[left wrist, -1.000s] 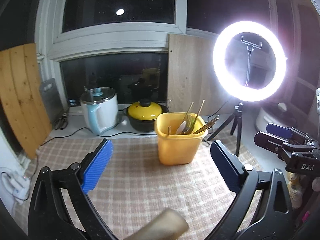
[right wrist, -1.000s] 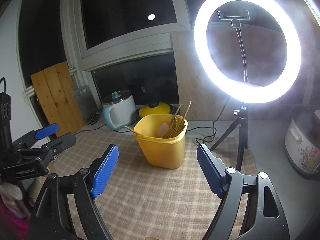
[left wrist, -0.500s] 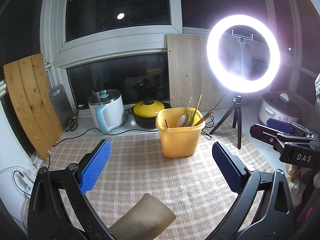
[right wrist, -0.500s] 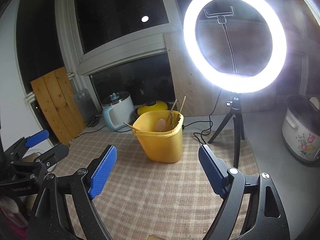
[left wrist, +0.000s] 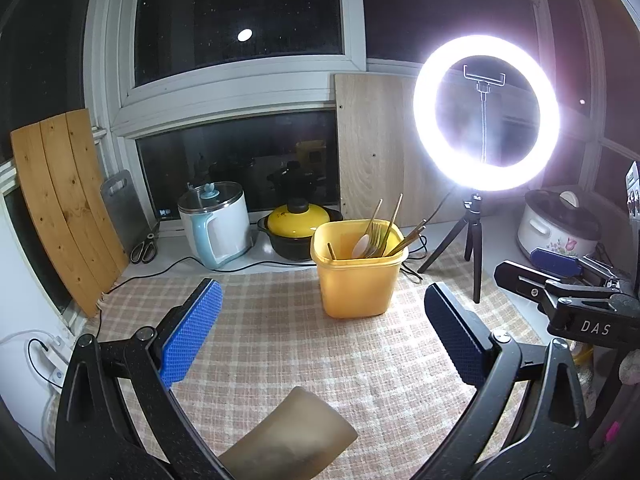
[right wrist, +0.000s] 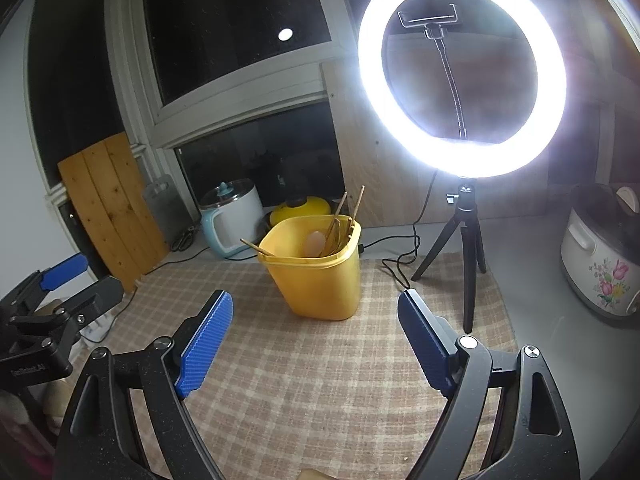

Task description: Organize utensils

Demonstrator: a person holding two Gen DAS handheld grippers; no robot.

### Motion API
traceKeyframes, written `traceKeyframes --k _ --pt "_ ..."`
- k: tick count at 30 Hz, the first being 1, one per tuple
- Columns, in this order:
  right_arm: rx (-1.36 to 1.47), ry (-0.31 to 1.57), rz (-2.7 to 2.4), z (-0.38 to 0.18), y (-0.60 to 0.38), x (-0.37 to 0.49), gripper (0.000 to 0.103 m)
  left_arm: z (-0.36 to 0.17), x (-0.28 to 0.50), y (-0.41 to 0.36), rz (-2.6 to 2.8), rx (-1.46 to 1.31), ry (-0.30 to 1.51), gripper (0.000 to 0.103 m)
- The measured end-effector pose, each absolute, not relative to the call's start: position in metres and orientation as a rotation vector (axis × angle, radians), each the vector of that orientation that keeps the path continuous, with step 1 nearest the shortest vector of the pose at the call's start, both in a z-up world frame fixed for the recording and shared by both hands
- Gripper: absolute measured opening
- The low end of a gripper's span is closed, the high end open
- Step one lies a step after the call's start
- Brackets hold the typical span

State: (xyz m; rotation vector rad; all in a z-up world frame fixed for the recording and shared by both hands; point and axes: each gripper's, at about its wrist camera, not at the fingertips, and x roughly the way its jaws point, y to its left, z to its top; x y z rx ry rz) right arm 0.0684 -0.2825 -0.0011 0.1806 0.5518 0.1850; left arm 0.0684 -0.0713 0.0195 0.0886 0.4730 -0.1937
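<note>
The yellow bin (left wrist: 359,272) stands on the checked mat (left wrist: 304,344), toward its far edge, and holds the utensils (left wrist: 382,228): a pale spoon, a fork and several thin gold-coloured sticks that lean toward the right and poke above the rim. One more stick rests against the bin's left rim.

The left gripper (left wrist: 320,336) hovers over the near part of the mat with its jaws wide apart and nothing between them. The bin sits farther away than its blue pads (left wrist: 192,332), well apart from them and roughly in line with the gap, a little to the right of centre. A blurred tan object (left wrist: 292,436) shows at the bottom edge of this view; what it is cannot be told.

The right gripper (right wrist: 314,340) also stands wide and empty over the mat. In its view the bin (right wrist: 320,276) is beyond the fingertips, apart from them, about centred between the two pads.

A lit ring light (left wrist: 484,112) on a small tripod stands to the right of the bin. A white kettle (left wrist: 216,224) and a yellow-lidded pot (left wrist: 298,224) sit behind the bin on the far left.
</note>
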Motion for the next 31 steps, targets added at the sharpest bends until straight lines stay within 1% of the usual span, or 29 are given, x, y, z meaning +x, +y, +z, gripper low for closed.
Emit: traceKeyframes --k 31 --pt "0.214 0.595 0.163 -0.017 -0.304 0.077 0.085 0.013 0.076 -0.086 -0.178 0.109 0.476 0.103"
